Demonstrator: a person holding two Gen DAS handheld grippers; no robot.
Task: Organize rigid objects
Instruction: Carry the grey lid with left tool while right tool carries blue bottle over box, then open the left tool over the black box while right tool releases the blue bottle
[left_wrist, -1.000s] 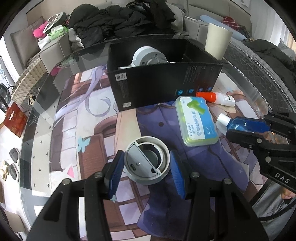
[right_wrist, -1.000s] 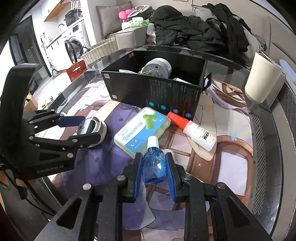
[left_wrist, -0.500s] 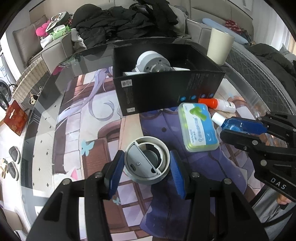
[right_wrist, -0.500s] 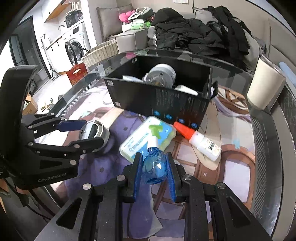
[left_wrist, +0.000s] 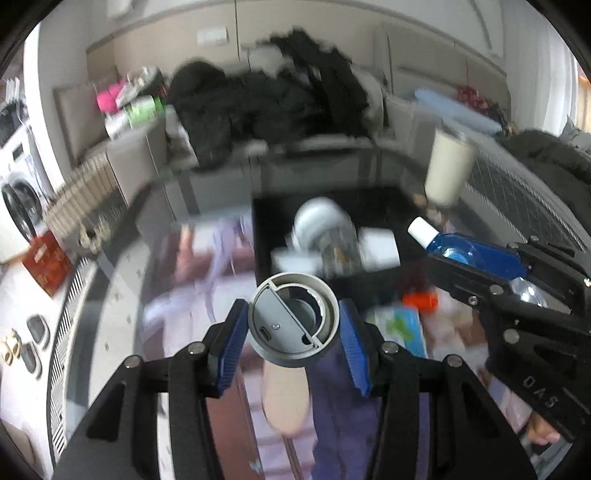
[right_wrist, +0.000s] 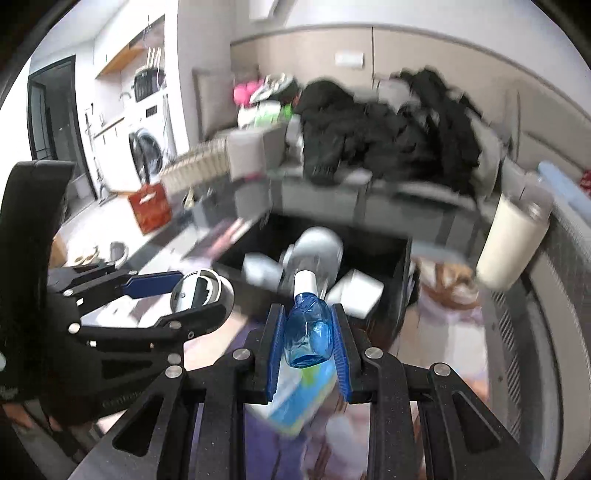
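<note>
We see a grey cap (left_wrist: 294, 325) of matt plastic between blue ribbed pads (left_wrist: 231, 347), and a bottle (right_wrist: 307, 332) of clear, glossy blue plastic with a smooth white top. The gripper (right_wrist: 306, 350) frames look like matt black plastic, finely speckled, with shiny metal screws, and the box (left_wrist: 266, 229) seems matt black card. The table (left_wrist: 122, 236) rim shines like glass, the cup (right_wrist: 511, 240) is smooth cream, and the dark clothes (right_wrist: 373, 136) behind are soft cloth

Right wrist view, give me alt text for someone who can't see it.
The right tongs grip a blue bottle with a white cap, held above a table and aimed at an open black box holding grey and white items. At left, the left tongs hold a round grey part. The background is motion-blurred.
</note>
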